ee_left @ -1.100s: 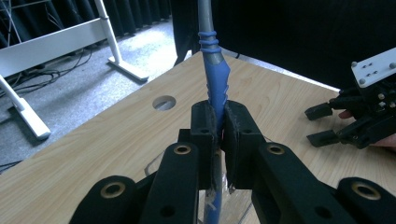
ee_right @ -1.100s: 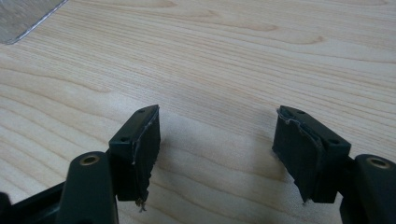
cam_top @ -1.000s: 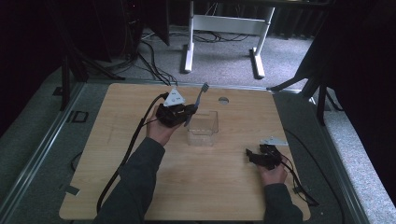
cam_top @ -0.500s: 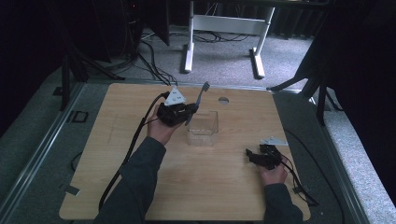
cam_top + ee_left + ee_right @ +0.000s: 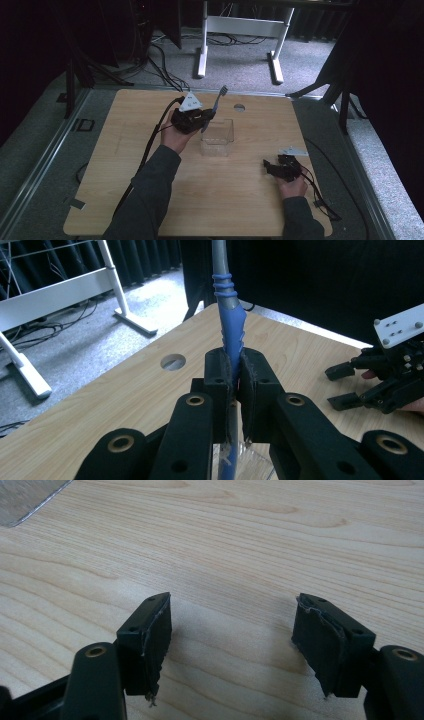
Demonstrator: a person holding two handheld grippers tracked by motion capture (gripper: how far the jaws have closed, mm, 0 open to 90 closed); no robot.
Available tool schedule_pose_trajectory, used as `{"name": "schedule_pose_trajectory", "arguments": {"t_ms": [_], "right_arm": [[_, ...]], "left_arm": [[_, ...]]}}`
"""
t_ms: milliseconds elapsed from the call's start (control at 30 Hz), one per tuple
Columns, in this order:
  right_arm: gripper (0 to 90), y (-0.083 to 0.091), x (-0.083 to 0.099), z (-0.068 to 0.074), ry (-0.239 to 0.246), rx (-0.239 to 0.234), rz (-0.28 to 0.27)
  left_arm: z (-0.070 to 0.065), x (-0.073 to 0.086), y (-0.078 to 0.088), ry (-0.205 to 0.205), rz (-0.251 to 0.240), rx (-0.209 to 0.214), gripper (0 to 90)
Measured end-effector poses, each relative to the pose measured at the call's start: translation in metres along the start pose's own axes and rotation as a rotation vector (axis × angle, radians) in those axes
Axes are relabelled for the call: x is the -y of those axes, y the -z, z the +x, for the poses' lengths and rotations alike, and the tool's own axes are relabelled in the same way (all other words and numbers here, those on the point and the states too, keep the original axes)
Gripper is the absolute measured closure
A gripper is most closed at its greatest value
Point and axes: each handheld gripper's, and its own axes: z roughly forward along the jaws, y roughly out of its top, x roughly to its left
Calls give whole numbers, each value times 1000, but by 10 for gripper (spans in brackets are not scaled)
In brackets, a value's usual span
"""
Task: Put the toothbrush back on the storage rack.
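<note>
My left gripper [image 5: 204,119] is shut on a blue-and-grey toothbrush [image 5: 216,103], held above the left rim of a clear plastic box [image 5: 218,137]. The toothbrush points up and away, its bristle head toward the table's far edge. In the left gripper view the blue handle [image 5: 231,332] is pinched between the two pads [image 5: 218,375], and its lower end hangs over the box. My right gripper [image 5: 269,168] rests open on the table at the front right, jaws pointing left. In the right gripper view its fingertips [image 5: 150,630] stand wide apart over bare wood.
The wooden table [image 5: 150,210] has a round cable hole [image 5: 239,107] near its far edge. Cables trail from both grippers. A white desk frame [image 5: 240,30] stands on the grey carpet beyond the table. Dark stands flank the table.
</note>
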Motion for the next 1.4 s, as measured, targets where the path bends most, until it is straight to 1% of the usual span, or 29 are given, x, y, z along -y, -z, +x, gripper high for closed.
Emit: {"name": "schedule_pose_trajectory", "arguments": {"t_ms": [533,767,1133,1233,1400], "right_arm": [[313,0,0,0,0,-2,0],[312,0,0,0,0,-2,0],[312,0,0,0,0,-3,1],[312,0,0,0,1,-3,0],[312,0,0,0,1,-4,0]], "left_arm": [[-1,1,-11,9,-2,11,834],[-2,3,-18,19,-2,16,833],[-2,7,-28,21,18,14,833],[-2,9,-30,8,28,9,833],[-3,12,-34,16,34,9,833]]}}
